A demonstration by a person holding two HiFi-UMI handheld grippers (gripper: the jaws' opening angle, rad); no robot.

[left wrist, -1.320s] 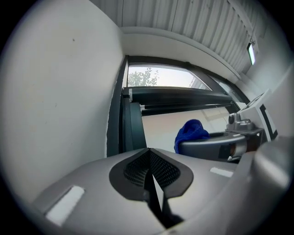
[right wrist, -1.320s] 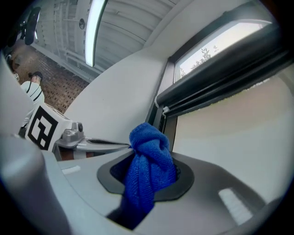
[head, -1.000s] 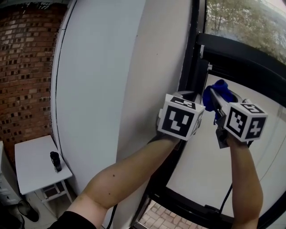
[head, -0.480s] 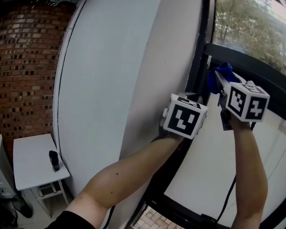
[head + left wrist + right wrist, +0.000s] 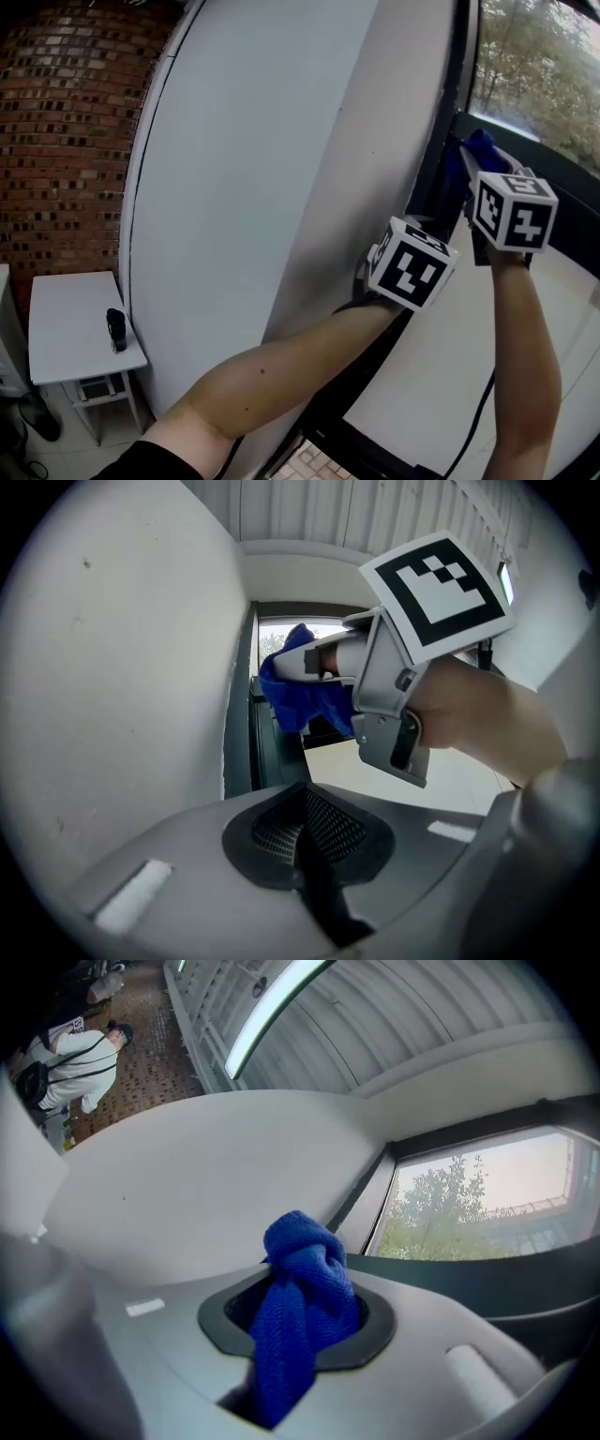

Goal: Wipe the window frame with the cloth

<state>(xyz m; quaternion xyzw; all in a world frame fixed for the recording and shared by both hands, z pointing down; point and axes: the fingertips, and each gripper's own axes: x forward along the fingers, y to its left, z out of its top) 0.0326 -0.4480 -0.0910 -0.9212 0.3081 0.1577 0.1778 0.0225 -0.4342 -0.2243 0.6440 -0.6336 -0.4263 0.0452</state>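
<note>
Blue cloth, a knotted terry wad, is sitting pinched between the jaws of the right claw, its tail hanging down through them. The claw is holding it up against the dark vertical member of the window frame, by the corner where a horizontal bar joins; actual contact is not showing clearly. The left claw is idling beside the white wall's edge, jaws together on nothing. Judgement: wiping is under way. No cleaned stretch is showing, so most of the frame, lower rail included, is probably remaining.
</note>
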